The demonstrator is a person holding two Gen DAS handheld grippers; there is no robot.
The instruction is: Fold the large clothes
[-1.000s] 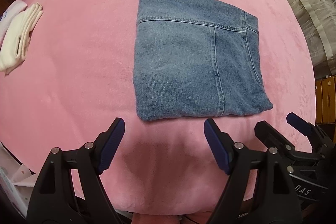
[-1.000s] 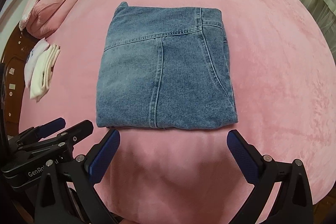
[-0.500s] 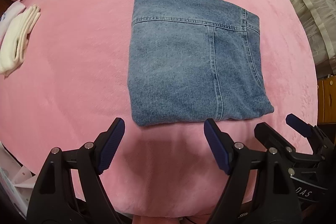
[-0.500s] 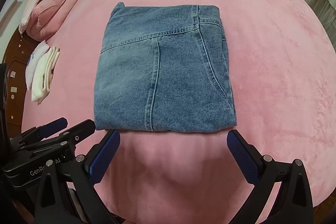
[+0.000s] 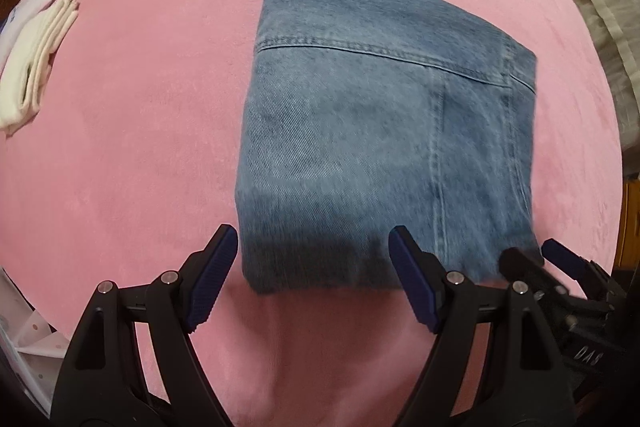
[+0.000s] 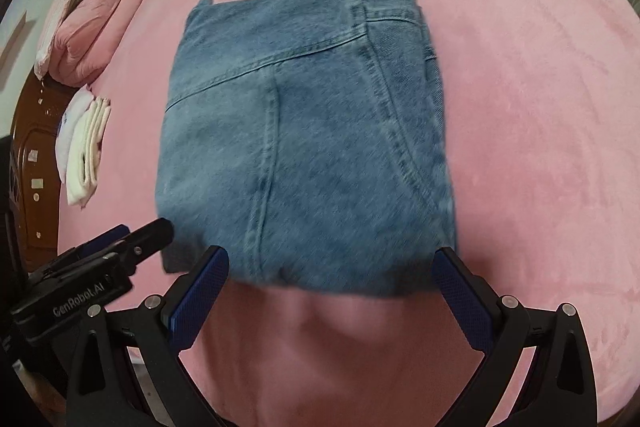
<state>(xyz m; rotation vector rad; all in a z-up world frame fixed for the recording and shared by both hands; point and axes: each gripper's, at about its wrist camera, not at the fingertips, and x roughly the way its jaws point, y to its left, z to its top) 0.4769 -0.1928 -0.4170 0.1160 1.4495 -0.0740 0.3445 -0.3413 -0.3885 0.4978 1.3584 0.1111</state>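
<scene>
We saw folded jeans [image 5: 384,131] lying mid-bed on the pink blanket [image 5: 140,147], white folded cloths [image 5: 32,67] at nine o'clock; both grippers' [image 5: 312,279] [image 6: 328,287] jaws stood apart, holding nothing.

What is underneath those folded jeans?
The folded jeans lie flat on a pink plush blanket, which shows all around them. Whatever sits directly beneath the denim, or between its layers, is covered and cannot be seen.
</scene>
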